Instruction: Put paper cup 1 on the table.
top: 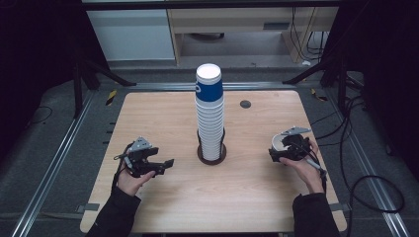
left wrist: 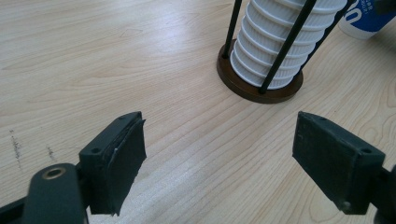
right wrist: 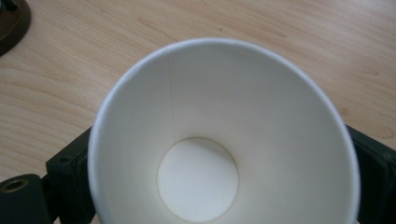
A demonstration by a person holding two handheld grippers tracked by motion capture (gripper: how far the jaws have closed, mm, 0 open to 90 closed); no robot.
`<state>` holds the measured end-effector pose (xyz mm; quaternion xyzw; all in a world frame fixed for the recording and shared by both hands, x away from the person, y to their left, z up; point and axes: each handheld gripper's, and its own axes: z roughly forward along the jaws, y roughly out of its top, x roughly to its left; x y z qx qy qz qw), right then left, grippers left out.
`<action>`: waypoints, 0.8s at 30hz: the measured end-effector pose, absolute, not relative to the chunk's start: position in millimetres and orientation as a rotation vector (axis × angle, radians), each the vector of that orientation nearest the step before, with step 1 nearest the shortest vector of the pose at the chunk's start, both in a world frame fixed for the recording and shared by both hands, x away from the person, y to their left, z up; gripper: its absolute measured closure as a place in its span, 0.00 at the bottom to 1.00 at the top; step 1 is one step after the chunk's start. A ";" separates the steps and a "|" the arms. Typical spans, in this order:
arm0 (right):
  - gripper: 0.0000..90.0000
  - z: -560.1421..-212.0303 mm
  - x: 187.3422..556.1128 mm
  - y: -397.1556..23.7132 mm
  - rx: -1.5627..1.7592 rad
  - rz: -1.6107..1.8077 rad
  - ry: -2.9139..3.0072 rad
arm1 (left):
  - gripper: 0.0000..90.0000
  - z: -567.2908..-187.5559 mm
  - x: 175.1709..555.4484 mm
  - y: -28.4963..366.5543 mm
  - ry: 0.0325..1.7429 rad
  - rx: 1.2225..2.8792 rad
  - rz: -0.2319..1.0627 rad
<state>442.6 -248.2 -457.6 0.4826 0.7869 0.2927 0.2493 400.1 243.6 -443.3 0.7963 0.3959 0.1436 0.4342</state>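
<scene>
Gripping a white paper cup between its black jaws near the wooden table's right edge, the right gripper is holding it; the left gripper is gaping wide, empty, beside the tall cup stack.

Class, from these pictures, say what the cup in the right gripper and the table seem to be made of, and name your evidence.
Cup: probably paper, matte white; a thin side seam and rolled rim show. Table: looks like pale wood or wood-look laminate, smooth, with visible grain lines.
</scene>
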 end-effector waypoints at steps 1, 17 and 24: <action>0.06 -454.8 441.5 -249.0 1.314 0.832 2.126 | 0.18 -442.6 399.8 243.6 0.985 1.979 0.359; 0.07 -421.2 428.3 -249.8 1.266 1.055 1.971 | 0.18 -441.5 399.3 245.2 0.987 1.971 0.361; 0.08 -400.9 418.8 -241.3 1.201 1.182 1.949 | 0.18 -441.0 399.2 245.9 0.988 1.968 0.366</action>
